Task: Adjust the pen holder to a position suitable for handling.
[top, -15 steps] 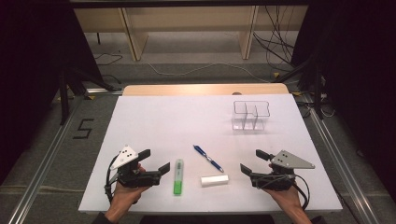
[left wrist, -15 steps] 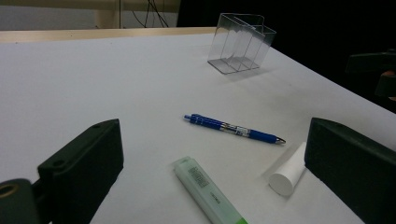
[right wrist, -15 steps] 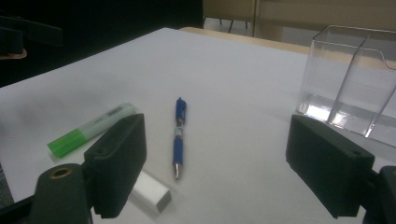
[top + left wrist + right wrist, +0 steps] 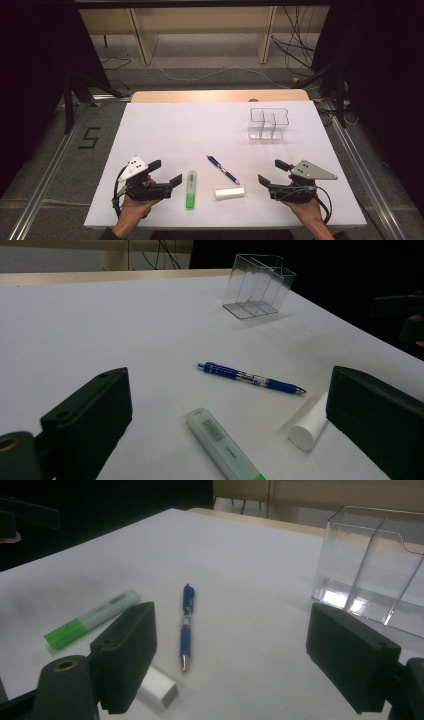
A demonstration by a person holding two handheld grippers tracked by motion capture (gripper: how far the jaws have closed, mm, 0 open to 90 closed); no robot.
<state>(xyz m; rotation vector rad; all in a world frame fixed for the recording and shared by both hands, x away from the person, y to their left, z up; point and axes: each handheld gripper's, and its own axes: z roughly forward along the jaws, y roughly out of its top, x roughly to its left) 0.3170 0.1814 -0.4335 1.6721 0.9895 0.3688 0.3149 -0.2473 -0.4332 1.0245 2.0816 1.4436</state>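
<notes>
**Both grippers wait with jaws apart at the near edge**

A green highlighter (image 4: 191, 188), a white cylinder (image 4: 230, 193) and a blue pen (image 4: 223, 169) lie near the front of the white table (image 4: 200, 125), between the two grippers. The left gripper (image 4: 165, 172) has its jaws spread and grasps nothing; the right gripper (image 4: 272, 172) likewise. A clear divided holder (image 4: 268, 124), seemingly empty, stands farther back right.

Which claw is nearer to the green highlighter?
Left. The left claw is just beside the green highlighter, open. The right claw is farther away, beyond the white cylinder.
</notes>
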